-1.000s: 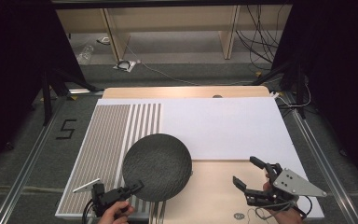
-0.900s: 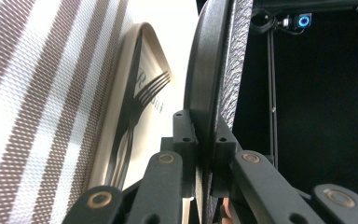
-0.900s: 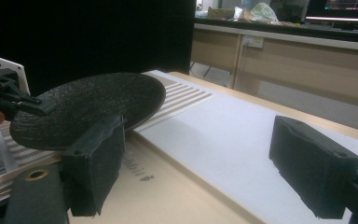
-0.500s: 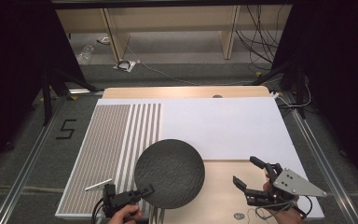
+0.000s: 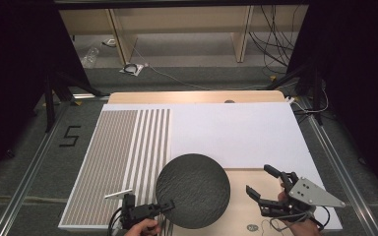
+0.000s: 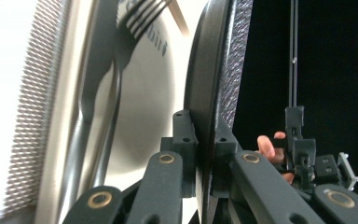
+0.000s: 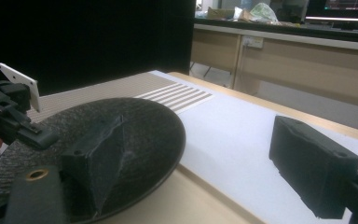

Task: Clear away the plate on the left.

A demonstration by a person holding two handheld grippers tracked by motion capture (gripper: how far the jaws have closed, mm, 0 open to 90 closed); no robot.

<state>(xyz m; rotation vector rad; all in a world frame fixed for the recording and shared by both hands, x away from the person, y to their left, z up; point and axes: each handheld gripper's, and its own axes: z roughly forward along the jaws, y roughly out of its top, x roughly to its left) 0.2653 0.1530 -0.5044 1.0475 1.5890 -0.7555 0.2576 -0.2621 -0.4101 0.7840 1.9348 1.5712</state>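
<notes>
The dark round plate (image 5: 193, 190) has slid rightward across the lower middle of the high view: a second ago it lay over the striped mat (image 5: 118, 162), and now it sits mostly past the stripes, on the bare wood near the bottom edge of the surface (image 5: 236, 96). The left gripper (image 5: 165, 205) is clamped on the plate's near-left rim, so the plate looks to be in transit. The right gripper (image 5: 266, 189) waits spread wide and empty at lower right. A "5" (image 5: 70, 136) marks the floor at left; lettering beneath the plate is unreadable.
</notes>
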